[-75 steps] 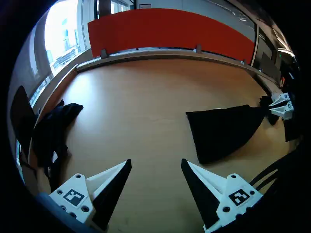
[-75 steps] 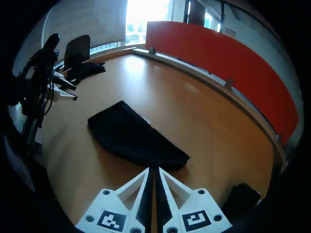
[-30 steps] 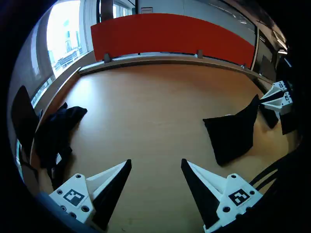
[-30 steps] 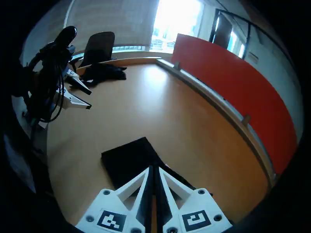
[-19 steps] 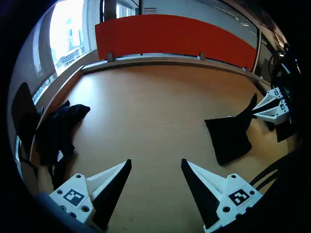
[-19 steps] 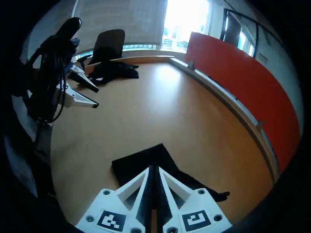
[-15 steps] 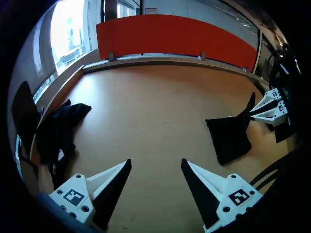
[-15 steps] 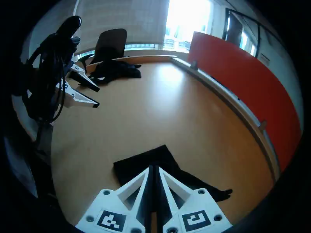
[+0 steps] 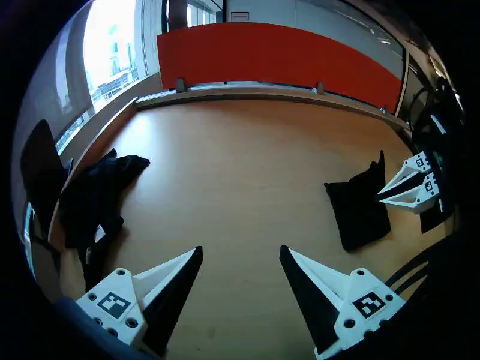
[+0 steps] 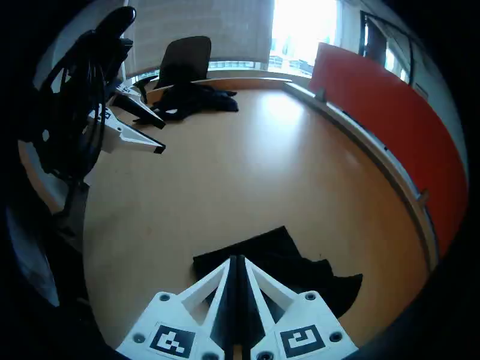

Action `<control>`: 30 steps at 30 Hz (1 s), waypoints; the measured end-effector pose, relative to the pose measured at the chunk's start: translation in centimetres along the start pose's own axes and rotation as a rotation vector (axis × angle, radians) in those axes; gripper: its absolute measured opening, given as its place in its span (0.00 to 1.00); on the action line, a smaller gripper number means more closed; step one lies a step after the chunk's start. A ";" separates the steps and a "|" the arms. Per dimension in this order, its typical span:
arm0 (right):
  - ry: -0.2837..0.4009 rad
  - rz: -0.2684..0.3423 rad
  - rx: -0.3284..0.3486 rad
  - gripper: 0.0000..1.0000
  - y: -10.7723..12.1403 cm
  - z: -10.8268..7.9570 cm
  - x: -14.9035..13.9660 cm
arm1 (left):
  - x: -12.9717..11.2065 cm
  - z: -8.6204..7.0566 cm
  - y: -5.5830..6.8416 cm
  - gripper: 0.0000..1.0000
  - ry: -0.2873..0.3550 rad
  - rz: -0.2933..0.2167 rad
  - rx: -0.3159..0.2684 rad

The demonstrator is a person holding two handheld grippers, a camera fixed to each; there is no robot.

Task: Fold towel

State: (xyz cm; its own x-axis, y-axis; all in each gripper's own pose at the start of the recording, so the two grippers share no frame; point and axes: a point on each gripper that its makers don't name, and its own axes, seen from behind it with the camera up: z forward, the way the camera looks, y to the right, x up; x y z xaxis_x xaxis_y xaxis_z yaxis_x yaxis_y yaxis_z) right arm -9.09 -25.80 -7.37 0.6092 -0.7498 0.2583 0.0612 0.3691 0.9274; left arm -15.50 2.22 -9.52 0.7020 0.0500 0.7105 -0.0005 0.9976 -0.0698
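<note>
- The wooden desk (image 9: 240, 156) is spreading across both views, and my own fingers are cutting off its near edge.
- The red partition (image 9: 282, 54) is running along the desk's far side, with its ends curving out of sight.
- A dark chair (image 10: 186, 57) is standing at the desk's window corner, and the desk is hiding its lower part.
- A heap of dark clothing (image 9: 96, 192) is lying on the desk beside that chair. I cannot tell the pieces apart.
- The black towel (image 10: 288, 264) is lying bunched on the desk, well apart from the heap. In the left gripper view one corner is sticking up in a peak. Its folds are too dark to read.
- My right gripper (image 10: 238, 261) is pressing its fingers together on the towel's near edge, and in the right gripper view they are covering the pinch itself.
- My left gripper (image 9: 240, 249) is hovering over bare desk, well apart from the towel, fingers spread and holding nothing. In the right gripper view, whatever is behind it is showing only as a dark tangle.
</note>
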 end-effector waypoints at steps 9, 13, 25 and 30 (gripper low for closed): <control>0.002 0.044 -0.031 0.63 0.9 -0.1 -0.4 | 0.2 0.3 0.4 0.95 0.001 -0.004 -0.006; 0.004 0.047 -0.036 0.62 1.0 -0.2 -0.4 | 0.3 0.3 0.7 0.95 0.003 0.002 -0.010; -0.019 0.076 -0.049 0.63 0.9 -0.5 -2.6 | 0.4 0.4 0.9 0.95 0.002 0.000 -0.009; -0.041 0.100 -0.061 0.62 0.9 -0.8 -4.3 | 0.6 0.5 1.1 0.95 0.003 -0.001 -0.011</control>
State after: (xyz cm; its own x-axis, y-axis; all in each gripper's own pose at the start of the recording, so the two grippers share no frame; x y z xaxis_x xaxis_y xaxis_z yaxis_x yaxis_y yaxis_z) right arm -11.07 -21.84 -7.89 0.5822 -0.7289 0.3602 0.0510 0.4749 0.8786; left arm -15.42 3.36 -8.88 0.7041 0.0493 0.7084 0.0080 0.9970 -0.0774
